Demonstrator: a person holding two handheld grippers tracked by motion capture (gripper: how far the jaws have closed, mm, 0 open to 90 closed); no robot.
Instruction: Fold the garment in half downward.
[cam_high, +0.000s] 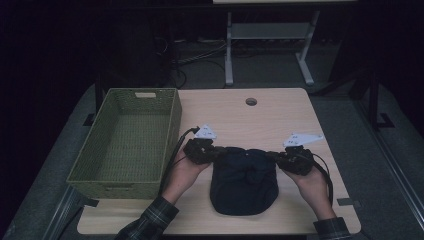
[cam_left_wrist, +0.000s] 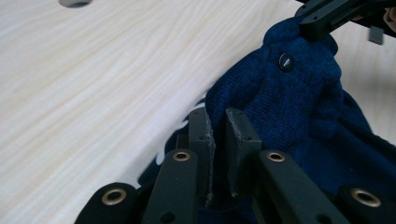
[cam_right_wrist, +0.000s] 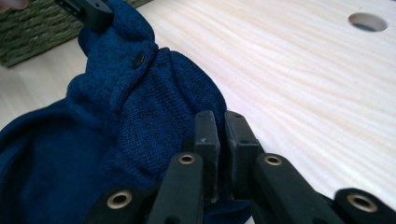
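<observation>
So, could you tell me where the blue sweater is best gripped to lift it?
By its top edge, one corner each side, coming in level from outside. The sweater lies folded, and the left gripper and right gripper are shut on that edge, so it should hang evenly.

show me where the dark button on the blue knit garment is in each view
High view: the button cannot be made out; the blue knit garment lies at lower centre between both grippers.
Left gripper view: button at upper right, on the knit band.
Right gripper view: button at upper left, on the band.
Shared landmark: the round hole in the table.
</observation>
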